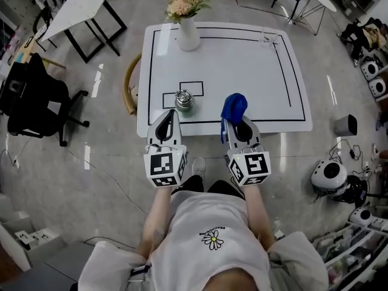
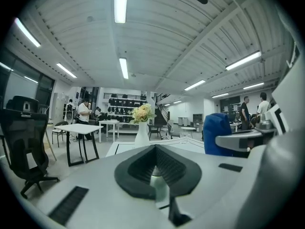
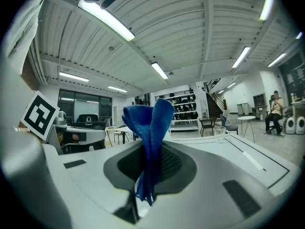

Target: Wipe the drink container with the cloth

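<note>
Jaws of the left gripper (image 2: 155,168) are pressed together with nothing clearly held. The right gripper (image 3: 150,166) is clamped on a blue cloth (image 3: 152,123), whose folds stand up above the jaws. Both grippers are held side by side at the near edge of a white table (image 1: 242,59). The metal drink container (image 1: 183,100) stands on the table just beyond the left gripper's tip. A vase of flowers (image 1: 187,32) stands at the far edge.

Your cloth (image 1: 234,107) is showing deep blue, the drink container (image 1: 183,100) is gleaming silver, the worktop (image 1: 242,59) is lying white with black outlines, and your left claw (image 1: 173,114) and right claw (image 1: 236,126) are wearing black-and-white square markers.
</note>
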A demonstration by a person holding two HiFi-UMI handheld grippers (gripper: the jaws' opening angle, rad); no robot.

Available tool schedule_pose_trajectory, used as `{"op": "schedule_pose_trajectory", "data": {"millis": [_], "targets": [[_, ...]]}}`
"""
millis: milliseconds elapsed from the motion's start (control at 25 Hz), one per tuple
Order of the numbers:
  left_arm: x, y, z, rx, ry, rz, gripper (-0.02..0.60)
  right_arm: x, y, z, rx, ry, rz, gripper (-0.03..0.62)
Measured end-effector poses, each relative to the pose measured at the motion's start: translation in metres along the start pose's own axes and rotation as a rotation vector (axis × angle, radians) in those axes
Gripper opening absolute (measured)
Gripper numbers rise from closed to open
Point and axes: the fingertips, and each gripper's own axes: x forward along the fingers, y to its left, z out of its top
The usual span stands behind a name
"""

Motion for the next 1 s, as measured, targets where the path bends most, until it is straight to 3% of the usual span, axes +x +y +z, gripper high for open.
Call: {"op": "schedule_pose_trajectory", "data": {"millis": [240, 640, 840, 880, 960, 1000], "targets": [[0.039, 0.039, -0.005, -0.022, 0.032, 0.064, -0.002, 0.054, -0.008, -0.004, 0.016, 0.027, 0.040, 0.043], [0.056, 0.050, -0.009, -0.028, 0.042, 0.124, -0.002, 0.085, -0.010, -0.013, 0.015, 0.049, 0.126, 0.043], [0.058, 0.052, -0.008, -0.035, 0.025, 0.101, 0.002, 0.091, -0.012, -0.016, 0.003, 0.057, 0.157, 0.043], [0.060, 0.052, -0.010, -0.038, 0.028, 0.069, 0.026, 0.093, -0.013, -0.017, -0.006, 0.060, 0.168, 0.043], [0.062, 0.047, -0.015, -0.046, 0.042, -0.024, 0.171, 0.098, -0.014, -0.021, -0.034, 0.069, 0.205, 0.043], [0.061, 0.044, -0.019, -0.043, 0.051, -0.077, 0.199, 0.101, -0.014, -0.024, -0.050, 0.075, 0.232, 0.043]]}}
